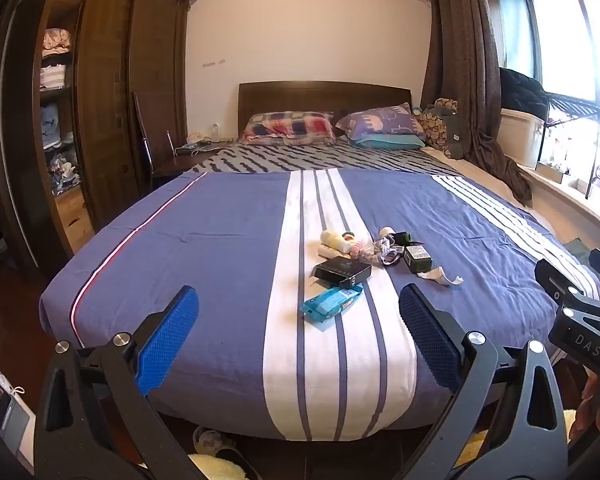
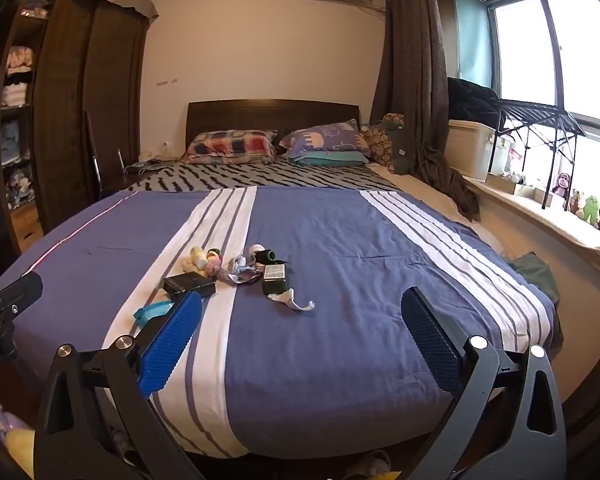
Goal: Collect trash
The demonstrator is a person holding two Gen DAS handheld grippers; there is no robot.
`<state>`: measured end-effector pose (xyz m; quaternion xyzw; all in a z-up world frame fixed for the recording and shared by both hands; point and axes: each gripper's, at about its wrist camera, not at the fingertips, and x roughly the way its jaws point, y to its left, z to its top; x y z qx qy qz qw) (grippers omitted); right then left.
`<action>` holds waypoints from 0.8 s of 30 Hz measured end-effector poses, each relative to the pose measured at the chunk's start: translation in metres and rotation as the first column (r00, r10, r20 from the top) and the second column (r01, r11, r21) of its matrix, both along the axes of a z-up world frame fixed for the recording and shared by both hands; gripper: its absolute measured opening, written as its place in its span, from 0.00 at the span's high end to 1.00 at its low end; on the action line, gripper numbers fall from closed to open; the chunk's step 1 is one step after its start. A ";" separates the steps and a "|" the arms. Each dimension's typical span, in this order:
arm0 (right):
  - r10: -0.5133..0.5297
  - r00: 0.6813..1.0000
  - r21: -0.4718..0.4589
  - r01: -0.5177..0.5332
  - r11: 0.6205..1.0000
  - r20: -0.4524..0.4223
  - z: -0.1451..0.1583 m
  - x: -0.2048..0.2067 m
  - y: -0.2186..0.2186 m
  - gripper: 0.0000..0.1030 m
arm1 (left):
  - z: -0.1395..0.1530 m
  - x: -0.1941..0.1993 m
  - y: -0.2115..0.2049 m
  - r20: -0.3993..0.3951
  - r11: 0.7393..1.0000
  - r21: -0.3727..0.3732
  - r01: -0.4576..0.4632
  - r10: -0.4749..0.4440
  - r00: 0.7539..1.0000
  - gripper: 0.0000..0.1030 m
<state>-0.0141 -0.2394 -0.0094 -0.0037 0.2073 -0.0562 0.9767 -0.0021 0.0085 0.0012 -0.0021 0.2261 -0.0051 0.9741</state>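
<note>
A cluster of trash lies mid-bed on the blue and white striped cover: a light blue packet (image 1: 331, 303), a black box (image 1: 342, 271), a dark green box (image 1: 418, 259), a crumpled white scrap (image 1: 440, 277), cream bottles (image 1: 334, 240) and small wrappers (image 1: 384, 250). My left gripper (image 1: 300, 336) is open and empty, hovering over the bed's foot, short of the blue packet. My right gripper (image 2: 300, 336) is open and empty, also over the bed's foot; the white scrap (image 2: 292, 301), green box (image 2: 275, 278) and black box (image 2: 189, 284) lie ahead of it.
A dark wardrobe (image 1: 112, 100) stands left of the bed. Pillows (image 1: 288, 126) lie at the headboard. A windowsill with toys (image 2: 588, 210) and a curtain (image 2: 416, 80) are on the right. Slippers (image 1: 212, 442) lie on the floor below the bed's foot.
</note>
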 end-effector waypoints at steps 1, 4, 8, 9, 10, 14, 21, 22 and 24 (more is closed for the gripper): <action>0.001 1.000 0.003 -0.001 1.000 -0.010 0.000 0.001 0.000 0.03 | 0.001 -0.001 0.002 0.001 1.000 -0.002 -0.001 0.001 1.000 0.08; 0.003 1.000 0.006 -0.003 1.000 -0.010 -0.001 0.004 0.000 0.03 | 0.001 -0.003 -0.002 0.005 1.000 0.003 -0.003 0.003 1.000 0.08; 0.005 1.000 0.009 -0.005 1.000 -0.001 0.002 0.008 -0.003 0.03 | 0.003 -0.004 0.001 0.003 1.000 0.006 -0.003 0.003 1.000 0.08; 0.001 1.000 0.008 -0.001 1.000 0.017 0.001 0.000 -0.003 0.03 | 0.002 -0.002 -0.002 0.001 1.000 0.009 -0.004 0.004 1.000 0.08; 0.001 1.000 0.009 -0.001 1.000 0.019 0.000 0.000 -0.002 0.03 | 0.001 0.000 -0.007 0.001 1.000 0.013 -0.007 0.007 1.000 0.08; 0.009 1.000 0.012 -0.009 1.000 0.021 0.002 0.000 -0.003 0.03 | 0.003 -0.001 -0.006 0.004 1.000 0.012 -0.018 0.018 1.000 0.08; 0.005 0.999 0.022 -0.005 1.000 0.037 0.005 -0.009 -0.004 0.03 | 0.005 -0.005 -0.004 0.007 1.000 0.012 -0.029 0.028 1.000 0.08; 0.005 0.999 0.022 -0.006 1.000 0.037 0.005 -0.009 -0.005 0.03 | 0.005 -0.006 -0.005 0.008 1.000 0.014 -0.028 0.028 1.000 0.08; 0.003 0.999 0.024 -0.004 1.000 0.041 0.006 -0.010 -0.005 0.03 | 0.006 -0.007 -0.006 0.011 1.000 0.016 -0.026 0.026 1.000 0.08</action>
